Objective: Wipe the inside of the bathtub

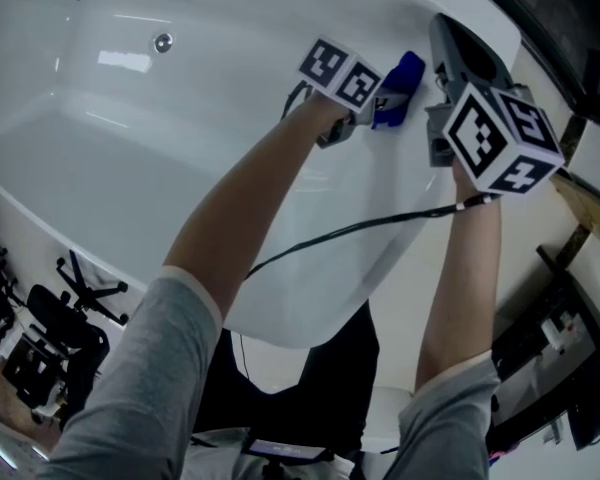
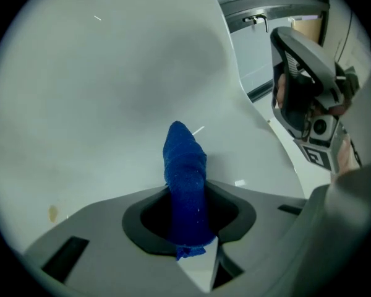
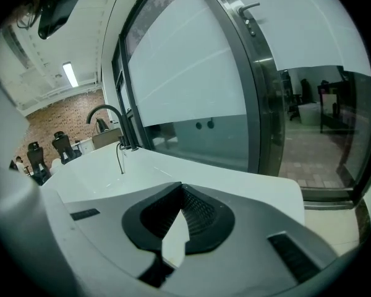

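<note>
Firmly, a blue cloth is pinched by the left gripper against the far right inner wall of the bathtub; just right, the right gripper is held pressed together, empty.

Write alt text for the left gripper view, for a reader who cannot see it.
The left gripper is shut on a blue cloth that points at the white inner wall of the bathtub. The right gripper shows at upper right.
</note>
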